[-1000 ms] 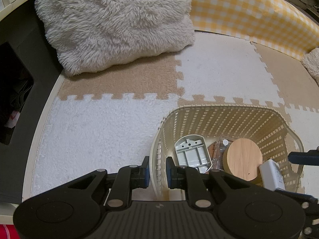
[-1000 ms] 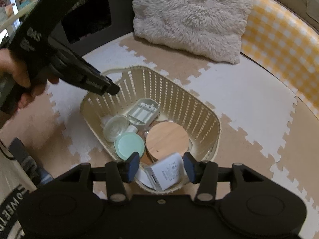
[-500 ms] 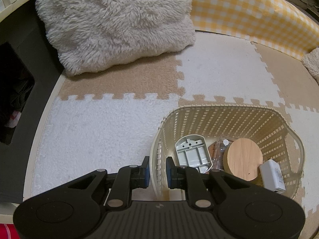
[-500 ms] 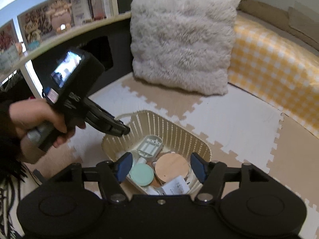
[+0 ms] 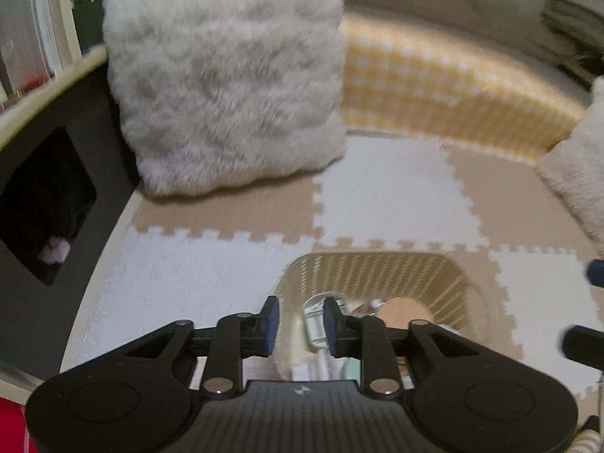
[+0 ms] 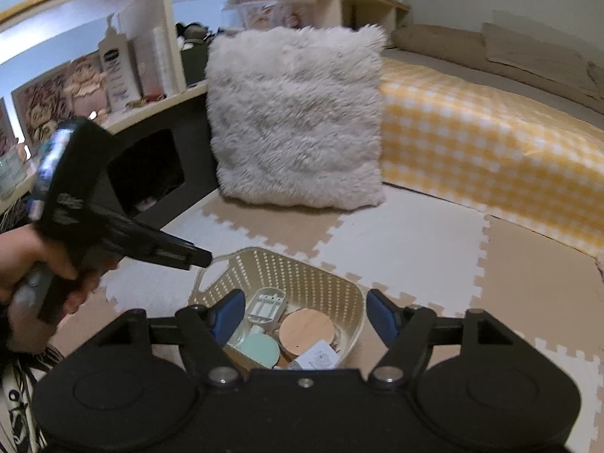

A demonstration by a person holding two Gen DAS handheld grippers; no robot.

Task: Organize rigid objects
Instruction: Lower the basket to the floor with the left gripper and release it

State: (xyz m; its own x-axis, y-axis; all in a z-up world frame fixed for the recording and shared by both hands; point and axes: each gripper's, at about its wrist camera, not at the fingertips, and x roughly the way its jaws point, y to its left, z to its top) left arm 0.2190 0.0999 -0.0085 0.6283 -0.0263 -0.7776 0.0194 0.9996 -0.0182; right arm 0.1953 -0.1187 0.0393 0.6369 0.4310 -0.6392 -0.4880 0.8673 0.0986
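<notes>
A cream slotted basket (image 6: 302, 271) sits on the foam floor mat. It holds a grey plastic tray (image 6: 266, 302), a round wooden lid (image 6: 306, 330), a mint green lid (image 6: 260, 347) and a white adapter (image 6: 319, 356). My right gripper (image 6: 302, 317) is wide open and empty, raised above the basket's near side. My left gripper (image 5: 298, 322) is open and empty, its fingers straddling the basket's left rim (image 5: 290, 294) with a gap. It also shows in the right wrist view (image 6: 200, 258), held in a hand near the basket's rim.
A fluffy white pillow (image 6: 294, 120) leans at the back. A yellow checked mattress (image 6: 490, 151) runs along the right. A shelf with bottles (image 6: 117, 71) and a dark cubby (image 6: 147, 173) stand at the left. Beige and white mat tiles (image 6: 407, 241) surround the basket.
Both grippers have lifted and tilted upward, away from the basket. My left gripper's fingers have opened wider. My right gripper has opened further and pulled back.
</notes>
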